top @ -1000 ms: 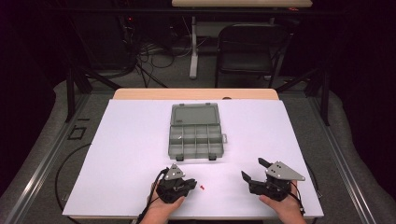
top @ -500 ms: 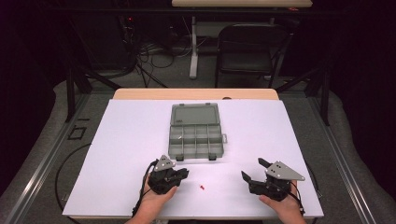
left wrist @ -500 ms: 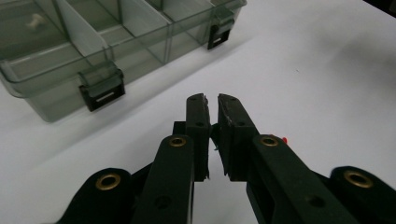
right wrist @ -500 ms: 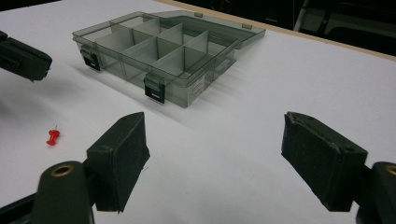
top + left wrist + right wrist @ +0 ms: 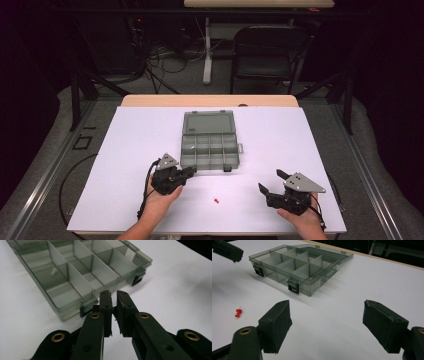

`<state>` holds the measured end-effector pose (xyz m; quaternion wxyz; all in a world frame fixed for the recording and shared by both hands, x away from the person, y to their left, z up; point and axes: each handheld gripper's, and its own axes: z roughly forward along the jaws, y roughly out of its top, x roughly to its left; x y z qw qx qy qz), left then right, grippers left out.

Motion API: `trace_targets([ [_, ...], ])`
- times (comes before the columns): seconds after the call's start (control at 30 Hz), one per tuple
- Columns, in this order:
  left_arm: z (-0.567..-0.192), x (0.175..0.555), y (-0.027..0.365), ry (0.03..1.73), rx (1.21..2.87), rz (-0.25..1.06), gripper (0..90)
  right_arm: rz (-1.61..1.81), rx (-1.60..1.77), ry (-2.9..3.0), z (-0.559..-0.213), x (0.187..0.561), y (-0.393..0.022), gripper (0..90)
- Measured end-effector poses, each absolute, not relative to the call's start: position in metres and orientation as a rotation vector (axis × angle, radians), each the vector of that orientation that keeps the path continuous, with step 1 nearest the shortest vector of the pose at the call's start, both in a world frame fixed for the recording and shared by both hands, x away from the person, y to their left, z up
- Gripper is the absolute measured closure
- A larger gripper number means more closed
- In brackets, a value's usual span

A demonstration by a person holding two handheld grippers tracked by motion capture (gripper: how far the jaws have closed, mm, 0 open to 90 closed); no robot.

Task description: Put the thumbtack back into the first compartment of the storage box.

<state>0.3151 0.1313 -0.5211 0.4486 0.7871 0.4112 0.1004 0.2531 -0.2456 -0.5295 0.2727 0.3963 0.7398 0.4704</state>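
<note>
A smoky clear compartment box (image 5: 210,165) lies open mid-table, its lid flat behind it. My left gripper (image 5: 190,171) hovers at the box's near-left corner with its jaws shut. In the left gripper view, the tips of my left gripper (image 5: 113,293) stand a sliver apart just short of the box wall (image 5: 75,305). I cannot tell whether anything is pinched between them. A small white pin (image 5: 53,271) lies in one compartment. A red pushpin (image 5: 216,201) lies on the white sheet between my hands. My right gripper (image 5: 270,181) rests open at the near right, nothing between its jaws.
In the right gripper view, the red pushpin (image 5: 238,312) sits left of my open right gripper (image 5: 327,317), and the box (image 5: 315,286) is ahead. The white sheet (image 5: 310,140) covers the table. A black chair (image 5: 265,50) and cables lie beyond the far edge.
My left gripper has moved left and up, away from the red pushpin toward the box's near-left corner. The right gripper and the pushpin have stayed put.
</note>
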Motion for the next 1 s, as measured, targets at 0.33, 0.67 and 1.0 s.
trace_targets([
  [0.33,-0.5,0.345,0.139,1.063,1.901,0.267,83.0,1.261,1.079,1.995,-0.531,0.255,-0.247,21.9],
  [0.67,-0.485,0.368,0.14,1.085,1.898,0.302,83.0,1.266,1.092,1.99,-0.531,0.255,-0.249,21.9],
  [1.0,-0.482,0.393,0.133,1.114,1.912,0.29,83.0,1.258,1.084,1.993,-0.531,0.254,-0.249,22.0],
])
